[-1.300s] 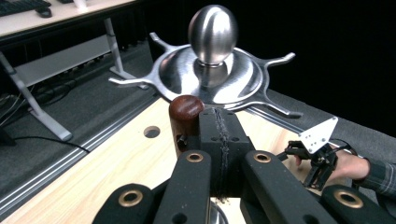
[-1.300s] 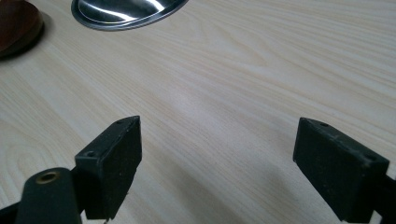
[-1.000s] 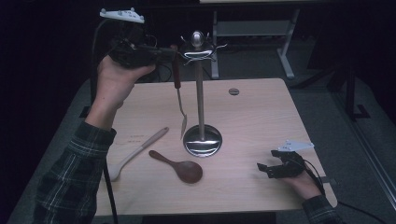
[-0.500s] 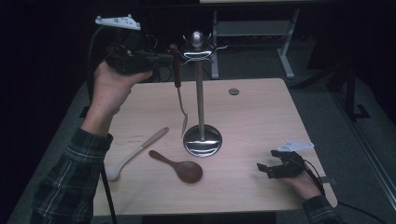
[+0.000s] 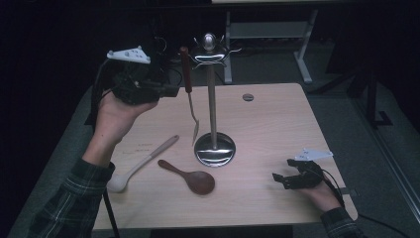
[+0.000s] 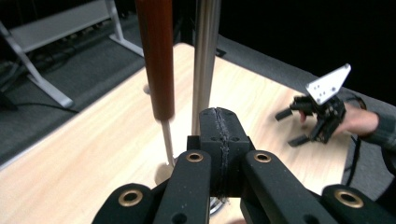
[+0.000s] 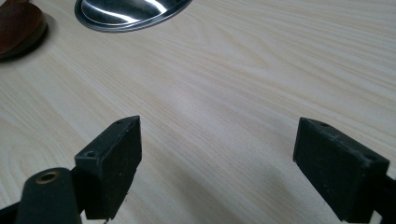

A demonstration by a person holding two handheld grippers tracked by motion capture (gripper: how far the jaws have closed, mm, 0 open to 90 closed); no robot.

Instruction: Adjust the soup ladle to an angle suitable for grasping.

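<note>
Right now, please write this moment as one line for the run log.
left gripper: shut, empty, beside hanging fork | right gripper: open, resting on table | stand: upright | brown spoon, white spoon: on table

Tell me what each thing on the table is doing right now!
Fork: hanging from the stand's top hooks, wooden handle up.
Metal stand: upright.
White spoon: lying flat.
Brown wooden spoon: lying flat.
Left gripper: jaws shut, empty, beside the fork's handle.
Right gripper: jaws open, empty, on the table.

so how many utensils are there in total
3: a fork with a red-brown handle hanging from the metal stand, a white spoon and a dark wooden spoon lying on the table.
</note>
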